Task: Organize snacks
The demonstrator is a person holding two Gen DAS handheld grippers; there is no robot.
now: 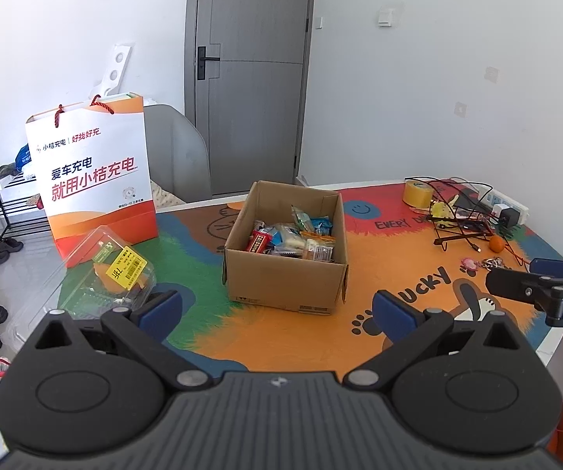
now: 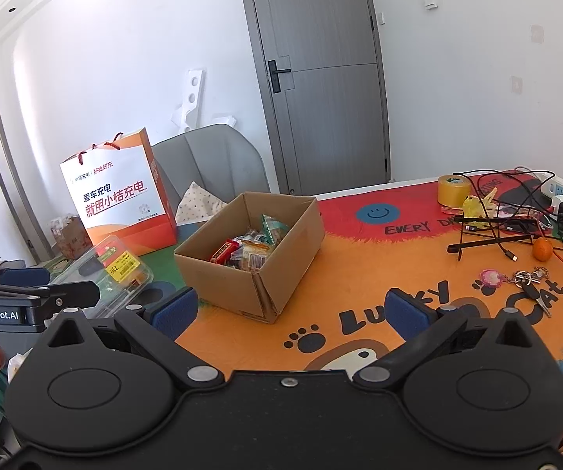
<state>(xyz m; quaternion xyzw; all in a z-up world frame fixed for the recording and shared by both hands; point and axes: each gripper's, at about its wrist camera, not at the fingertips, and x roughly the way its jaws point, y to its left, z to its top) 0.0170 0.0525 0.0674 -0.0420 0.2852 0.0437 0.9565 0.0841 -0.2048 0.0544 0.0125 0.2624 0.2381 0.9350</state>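
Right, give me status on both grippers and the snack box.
Left hand-held gripper open, empty. Right hand-held gripper open, empty. Cardboard box upright, snacks inside. Nothing blocking it.

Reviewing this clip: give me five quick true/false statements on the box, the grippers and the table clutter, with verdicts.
1. The cardboard box holds wrapped snacks. True.
2. The left gripper grips a snack. False: open, empty.
3. The right gripper is open. True.
4. The paper bag lies flat. False: it stands upright.
5. The tape roll sits inside the box. False: it is on the table mat.
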